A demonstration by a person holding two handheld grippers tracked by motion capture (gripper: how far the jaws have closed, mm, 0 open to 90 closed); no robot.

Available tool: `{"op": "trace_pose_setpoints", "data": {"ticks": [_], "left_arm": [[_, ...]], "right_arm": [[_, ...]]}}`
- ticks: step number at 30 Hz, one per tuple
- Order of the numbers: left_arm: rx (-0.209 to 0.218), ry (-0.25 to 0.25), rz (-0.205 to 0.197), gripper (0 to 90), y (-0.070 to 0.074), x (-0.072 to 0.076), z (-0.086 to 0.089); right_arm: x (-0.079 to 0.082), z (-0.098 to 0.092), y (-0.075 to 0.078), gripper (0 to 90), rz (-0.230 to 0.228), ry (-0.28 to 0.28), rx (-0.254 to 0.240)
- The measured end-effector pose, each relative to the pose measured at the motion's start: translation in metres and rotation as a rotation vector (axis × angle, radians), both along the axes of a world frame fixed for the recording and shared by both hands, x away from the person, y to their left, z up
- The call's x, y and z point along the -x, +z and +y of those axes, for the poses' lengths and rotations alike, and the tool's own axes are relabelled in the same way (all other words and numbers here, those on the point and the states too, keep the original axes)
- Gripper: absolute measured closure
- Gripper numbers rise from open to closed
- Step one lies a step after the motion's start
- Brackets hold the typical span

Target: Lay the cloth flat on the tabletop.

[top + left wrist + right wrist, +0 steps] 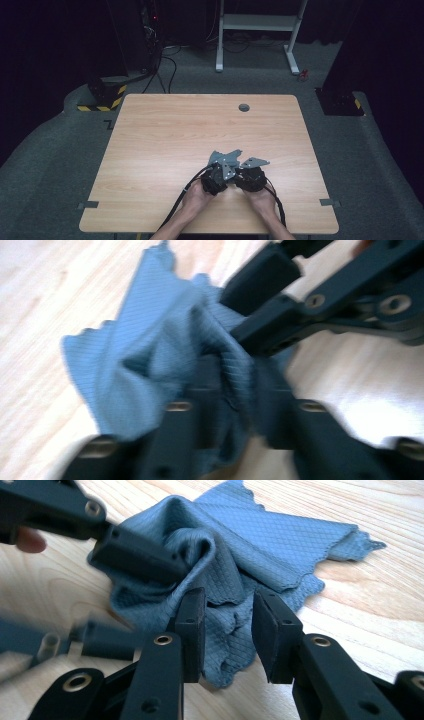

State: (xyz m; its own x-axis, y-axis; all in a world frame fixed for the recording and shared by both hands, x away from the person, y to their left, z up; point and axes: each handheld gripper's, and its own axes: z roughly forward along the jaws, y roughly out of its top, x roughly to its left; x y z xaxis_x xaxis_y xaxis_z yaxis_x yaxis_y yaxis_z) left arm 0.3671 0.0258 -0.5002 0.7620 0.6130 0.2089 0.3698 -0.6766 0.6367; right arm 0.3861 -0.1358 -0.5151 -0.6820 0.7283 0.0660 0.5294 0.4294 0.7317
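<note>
A crumpled blue-grey cloth [260, 540] lies on the wooden table [165, 135], near its front middle. Both grippers meet at it. My right gripper [227, 612] stands open, its two black jaws on either side of a hanging fold of the cloth. My left gripper [235, 377] is open too, with bunched cloth [150, 350] lying between its jaws; that view is blurred. In the high view the left gripper [219, 172] and right gripper [247, 172] sit side by side just behind the cloth [224, 156], each held in a hand.
A round grey cable hole [244, 107] sits near the table's far edge. Grey tape marks [88, 204] flag the front corners. Cables trail from the grippers towards the front edge. Behind the table stand a white desk frame [257, 22] and a yellow-black striped base [102, 97].
</note>
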Motion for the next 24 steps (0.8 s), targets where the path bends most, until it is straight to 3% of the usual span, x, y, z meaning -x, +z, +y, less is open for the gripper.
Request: {"op": "trace_pose_setpoints", "data": {"ticks": [1,3,7,11,13,16,20,24], "left_arm": [[0.011,0.01,0.005,84.5,0.003,-0.002,0.003],[0.041,0.021,0.009,87.3,0.009,-0.004,0.009],[0.132,0.08,0.018,87.7,0.02,-0.01,0.027],[0.226,0.159,0.04,87.3,0.029,-0.017,0.054],[0.26,0.194,0.053,87.0,0.03,-0.018,0.069],[0.304,0.244,0.086,86.5,0.029,-0.019,0.091],[0.324,0.304,0.109,86.2,0.026,-0.019,0.111],[0.286,0.339,0.125,86.3,0.021,-0.02,0.122]], "right_arm": [[0.0,-0.001,-0.001,66.3,0.005,0.0,0.003],[0.001,-0.002,-0.002,66.6,0.008,0.001,0.003],[0.004,-0.002,-0.005,72.5,-0.006,0.01,0.026],[0.003,-0.003,-0.004,87.5,-0.015,0.028,0.051],[0.006,-0.002,-0.003,89.5,-0.038,0.047,0.087],[0.008,-0.002,-0.003,89.9,-0.05,0.058,0.098],[0.008,-0.002,-0.003,90.0,-0.05,0.064,0.102],[0.008,-0.002,-0.001,90.0,-0.053,0.063,0.11]]}}
